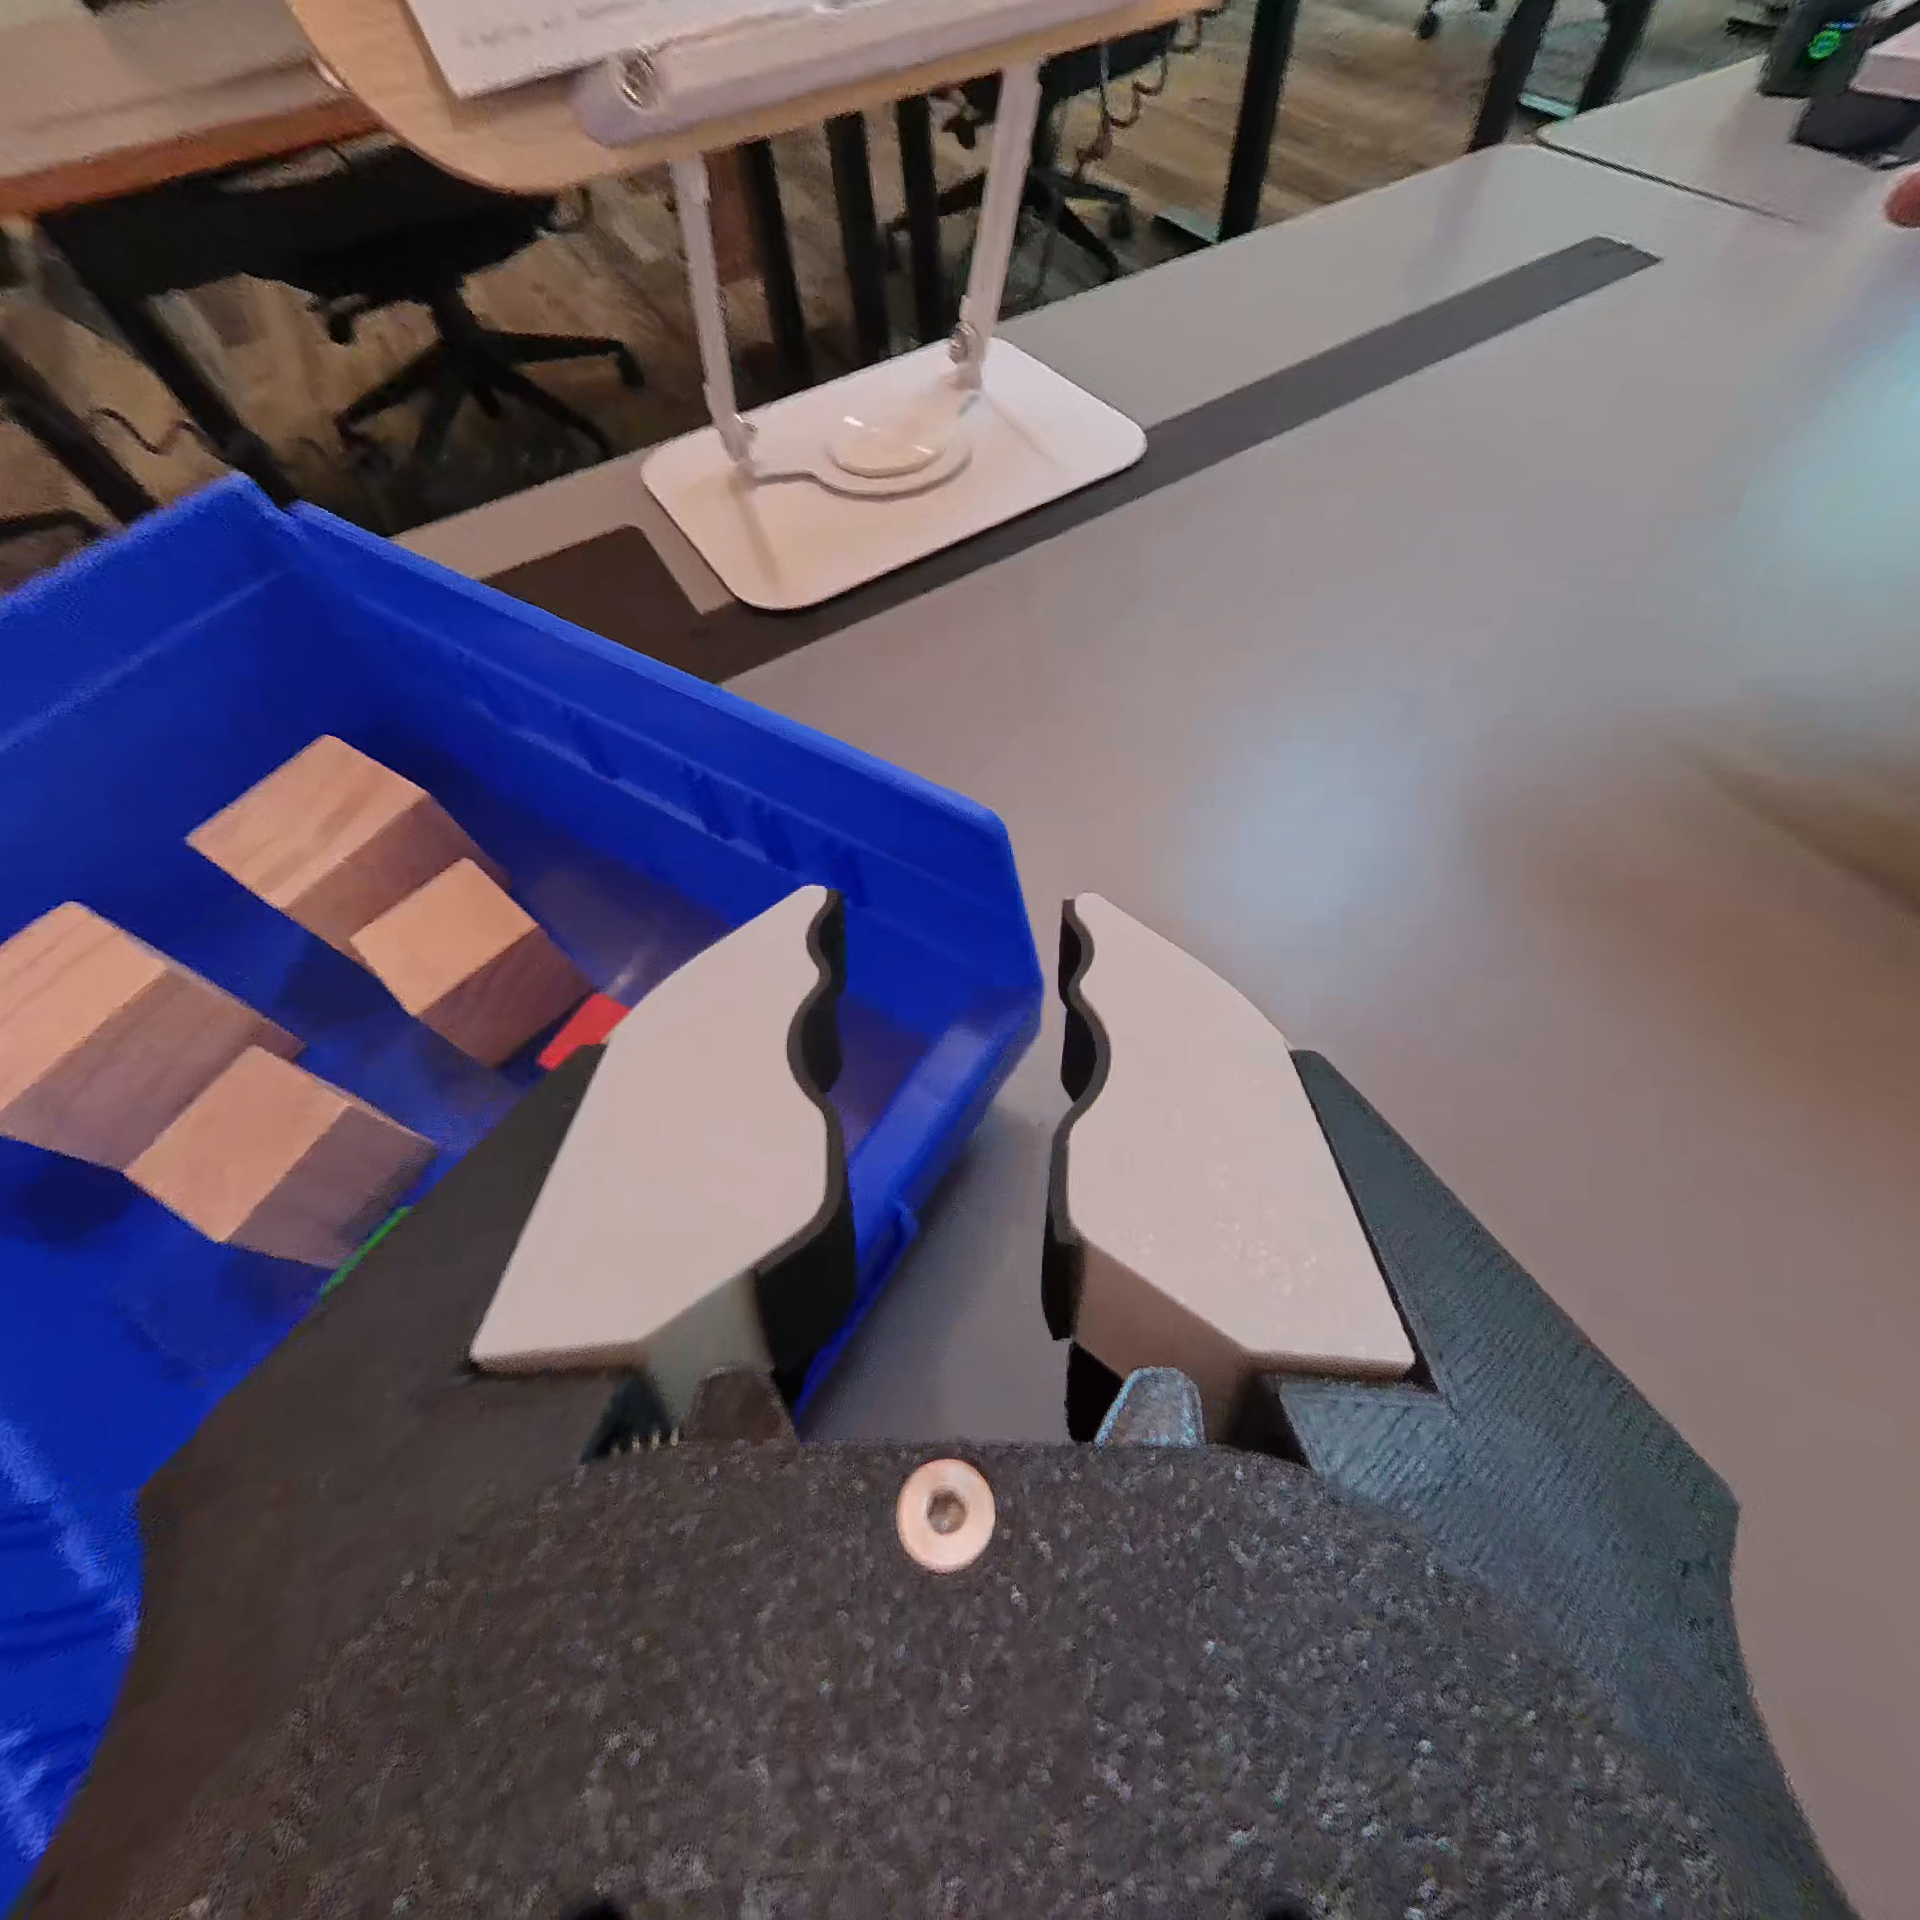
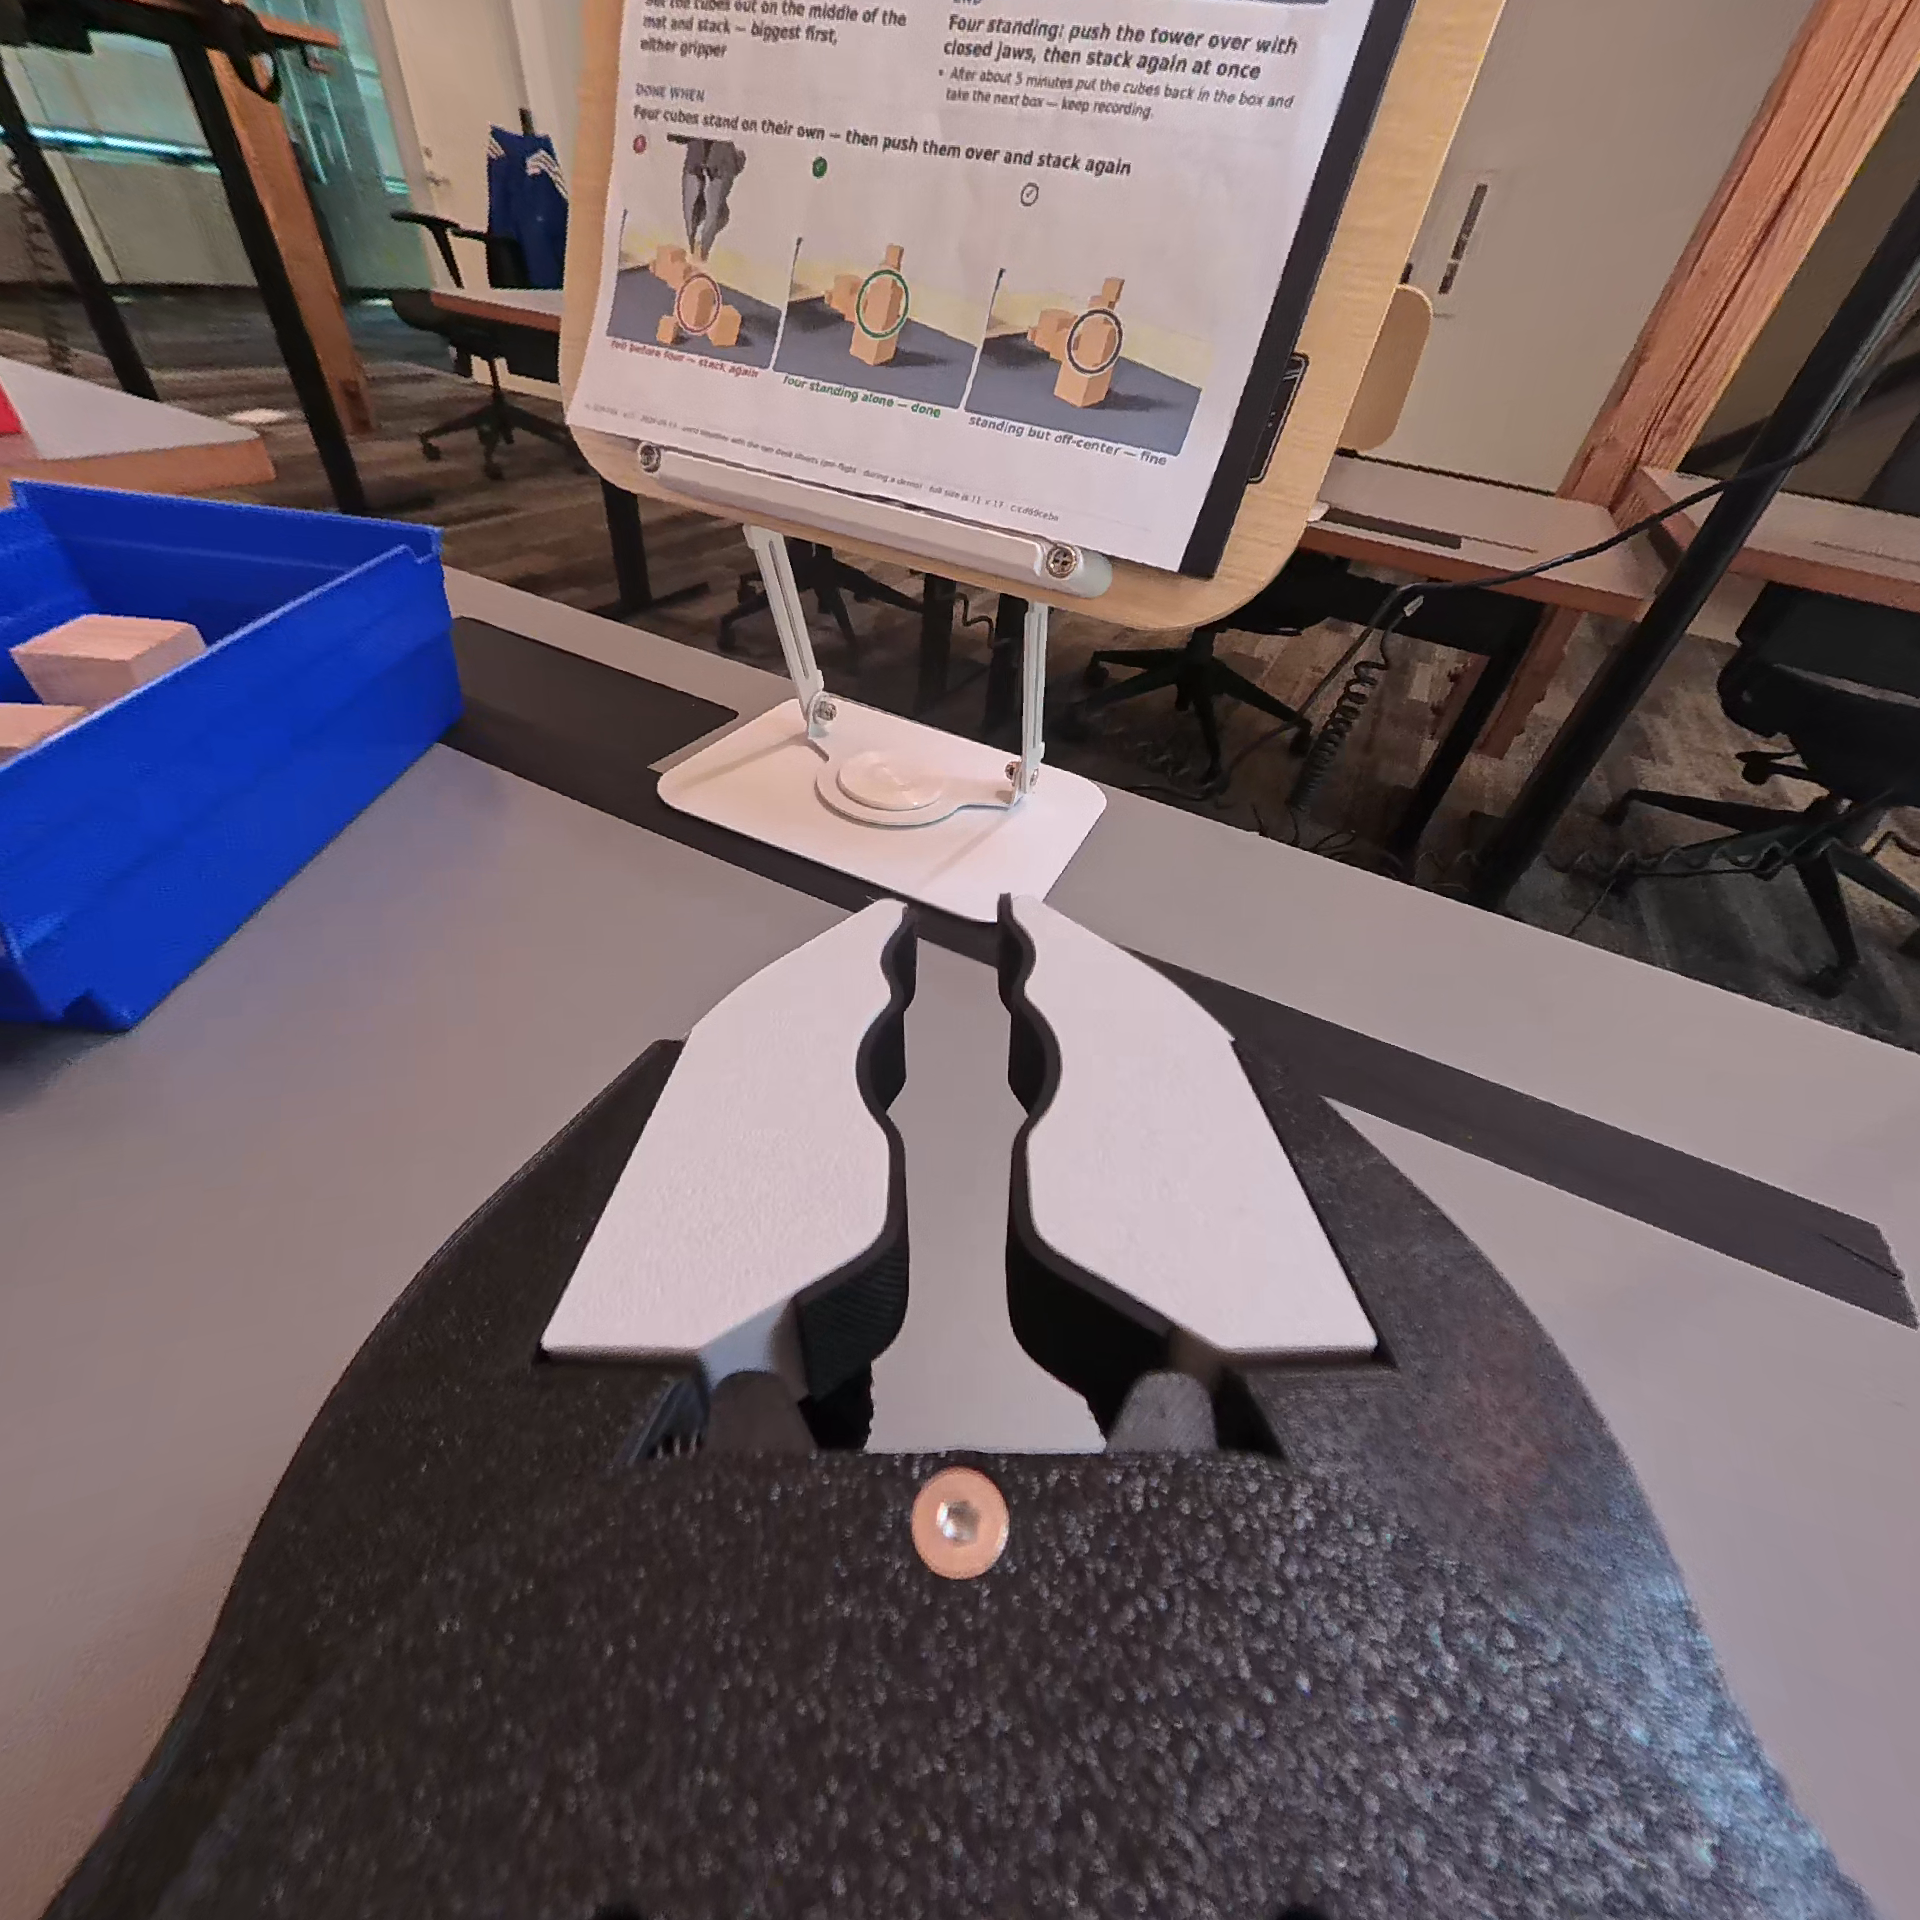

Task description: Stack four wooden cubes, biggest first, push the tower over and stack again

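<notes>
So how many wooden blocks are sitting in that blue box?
4 show in the left wrist view, all inside the blue box: two toward the back, a larger and a smaller, and two nearer the left edge. The gripper may hide more.

Right gripper (image 2: 954, 914) empty, near stand base (image 2: 883, 805).

You've got 4 wooden blocks (image 1: 343, 842) in 1 blue bin (image 1: 665, 717), 1 white stand (image 1: 894, 478) w/ 1 sheet, 2 grippers.
</notes>
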Motion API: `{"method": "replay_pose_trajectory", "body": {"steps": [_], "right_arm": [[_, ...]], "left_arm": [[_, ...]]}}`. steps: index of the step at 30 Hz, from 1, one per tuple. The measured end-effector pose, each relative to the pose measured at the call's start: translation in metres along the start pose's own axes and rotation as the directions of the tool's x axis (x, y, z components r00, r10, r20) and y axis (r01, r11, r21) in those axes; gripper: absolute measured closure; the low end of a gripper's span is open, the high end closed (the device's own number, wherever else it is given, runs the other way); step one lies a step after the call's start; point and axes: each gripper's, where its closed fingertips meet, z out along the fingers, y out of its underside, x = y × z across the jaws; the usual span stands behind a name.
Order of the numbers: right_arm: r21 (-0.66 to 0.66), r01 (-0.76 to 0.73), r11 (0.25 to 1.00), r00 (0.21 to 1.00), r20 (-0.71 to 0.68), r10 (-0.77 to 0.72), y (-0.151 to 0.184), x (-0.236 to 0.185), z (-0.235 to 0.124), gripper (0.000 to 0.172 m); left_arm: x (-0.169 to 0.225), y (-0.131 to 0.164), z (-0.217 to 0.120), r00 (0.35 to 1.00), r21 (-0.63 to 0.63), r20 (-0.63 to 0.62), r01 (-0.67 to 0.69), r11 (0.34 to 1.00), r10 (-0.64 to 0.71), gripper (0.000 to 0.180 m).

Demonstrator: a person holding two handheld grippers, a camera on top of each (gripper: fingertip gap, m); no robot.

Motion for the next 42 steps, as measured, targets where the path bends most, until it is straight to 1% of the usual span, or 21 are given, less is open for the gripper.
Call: {"method": "replay_pose_trajectory", "body": {"steps": [2, 4, 6, 7, 10, 14, 17, 19, 22, 24, 25, 26, 28, 30, 31, 33, 35, 38, 42], "right_arm": [[-0.007, 0.009, 1.0, 1.0, 0.007, -0.009, 0.002, -0.004, 0.001, 0.157], [-0.011, 0.023, 1.0, 1.0, 0.013, -0.023, 0.003, -0.009, 0.002, 0.157], [-0.012, 0.033, 0.999, 0.999, 0.018, -0.033, 0.002, -0.011, 0.002, 0.157], [-0.01, 0.033, 0.999, 0.999, 0.02, -0.033, 0.002, -0.012, 0.002, 0.157], [-0.001, 0.024, 1.0, 1.0, 0.02, -0.024, -0.001, -0.01, 0.0, 0.157], [0.003, 0.016, 1.0, 1.0, 0.019, -0.016, -0.002, -0.008, -0.001, 0.157], [0.007, 0.019, 1.0, 1.0, 0.021, -0.02, -0.003, -0.009, -0.001, 0.158], [0.008, 0.022, 1.0, 1.0, 0.022, -0.022, -0.004, -0.009, -0.002, 0.157], [0.017, 0.022, 1.0, 0.999, 0.027, -0.023, -0.01, -0.007, -0.007, 0.157], [0.033, 0.012, 0.999, 0.999, 0.034, -0.013, -0.018, -0.004, -0.014, 0.157], [0.044, 0.003, 0.999, 0.999, 0.04, -0.005, -0.022, -0.003, -0.018, 0.157], [0.053, -0.004, 0.999, 0.999, 0.045, 0.001, -0.025, -0.002, -0.023, 0.157], [0.063, -0.01, 0.998, 0.999, 0.053, 0.007, -0.028, -0.001, -0.033, 0.157], [0.058, -0.021, 0.998, 0.998, 0.062, 0.017, -0.025, 0.0, -0.041, 0.157], [0.053, -0.031, 0.998, 0.997, 0.07, 0.028, -0.022, 0.0, -0.044, 0.157], [0.046, -0.057, 0.997, 0.995, 0.086, 0.052, -0.017, -0.002, -0.049, 0.157], [0.043, -0.076, 0.996, 0.991, 0.111, 0.071, -0.015, -0.005, -0.051, 0.157], [0.053, -0.069, 0.996, 0.987, 0.152, 0.061, -0.014, -0.015, -0.055, 0.156], [0.069, -0.034, 0.997, 0.984, 0.178, 0.021, -0.011, -0.02, -0.065, 0.156]], "left_arm": [[0.008, 0.008, 0.012, 1.0, -0.024, 0.0, -0.021, 0.999, 0.021, 0.14], [0.014, 0.015, 0.027, 0.997, -0.049, 0.03, -0.07, 0.996, 0.071, 0.143], [0.008, 0.019, 0.038, 0.988, -0.085, 0.1, -0.111, 0.99, 0.119, 0.153], [0.002, 0.02, 0.042, 0.981, -0.101, 0.134, -0.127, 0.987, 0.14, 0.152], [-0.003, 0.018, 0.046, 0.989, -0.088, 0.136, -0.037, 0.995, 0.048, 0.156], [-0.029, 0.018, 0.048, 0.965, -0.086, 0.257, -0.026, 0.996, 0.047, 0.161], [-0.045, 0.02, 0.048, 0.957, -0.086, 0.287, -0.008, 0.996, 0.033, 0.162], [-0.046, 0.02, 0.045, 0.962, -0.087, 0.271, -0.019, 0.996, 0.042, 0.161], [-0.048, 0.004, 0.024, 0.969, -0.018, 0.243, -0.037, 0.999, 0.041, 0.158], [-0.06, -0.011, 0.003, 0.973, 0.037, 0.229, -0.038, 0.999, 0.029, 0.156], [-0.07, -0.02, -0.009, 0.974, 0.066, 0.226, -0.047, 0.997, 0.031, 0.157], [-0.085, -0.026, -0.019, 0.971, 0.067, 0.233, -0.064, 0.996, 0.046, 0.158], [-0.118, -0.029, -0.033, 0.967, 0.0, 0.236, -0.101, 0.995, 0.098, 0.155], [-0.154, -0.034, -0.042, 0.958, -0.053, 0.243, -0.145, 0.988, 0.153, 0.157], [-0.17, -0.035, -0.043, 0.956, -0.083, 0.229, -0.17, 0.982, 0.184, 0.156], [-0.198, -0.029, -0.038, 0.953, -0.184, 0.186, -0.205, 0.961, 0.239, 0.154], [-0.219, -0.017, -0.028, 0.949, -0.3, 0.104, -0.257, 0.919, 0.299, 0.15], [-0.25, 0.0, -0.011, 0.923, -0.455, 0.025, -0.332, 0.827, 0.384, 0.147], [-0.278, 0.026, 0.015, 0.926, -0.605, -0.057, -0.33, 0.725, 0.373, 0.143]]}}
